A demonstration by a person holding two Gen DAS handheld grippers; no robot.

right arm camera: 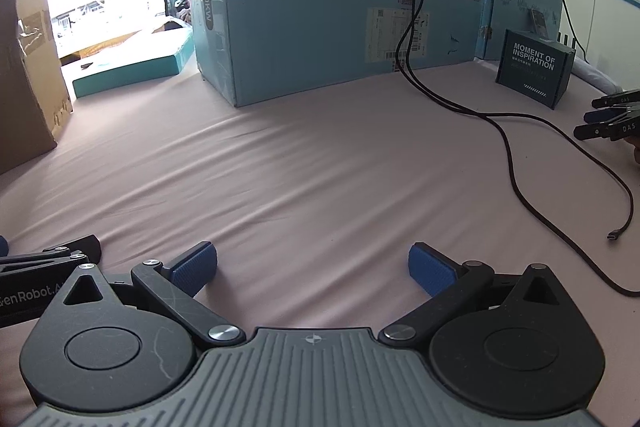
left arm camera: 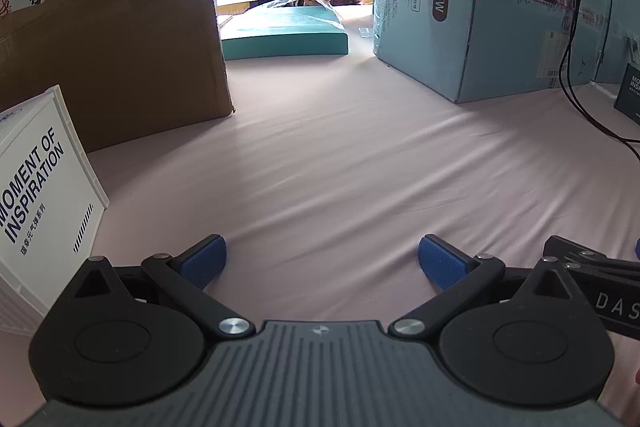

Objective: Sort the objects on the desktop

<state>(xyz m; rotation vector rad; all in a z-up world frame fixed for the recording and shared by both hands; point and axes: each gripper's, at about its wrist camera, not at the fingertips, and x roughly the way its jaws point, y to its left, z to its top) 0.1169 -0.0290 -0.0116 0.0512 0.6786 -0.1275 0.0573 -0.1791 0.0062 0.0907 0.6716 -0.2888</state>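
Both grippers, left gripper (left arm camera: 322,259) and right gripper (right arm camera: 312,269), hang spread and empty over bare bench (right arm camera: 320,167), so sorting looks unstarted; next, I'd guess, reach the dark box (right arm camera: 534,67) far right or white box (left arm camera: 44,195) left.

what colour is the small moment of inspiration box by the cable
Dark, near black, with white lettering. The small box shows best in the right wrist view, beside the black cable.
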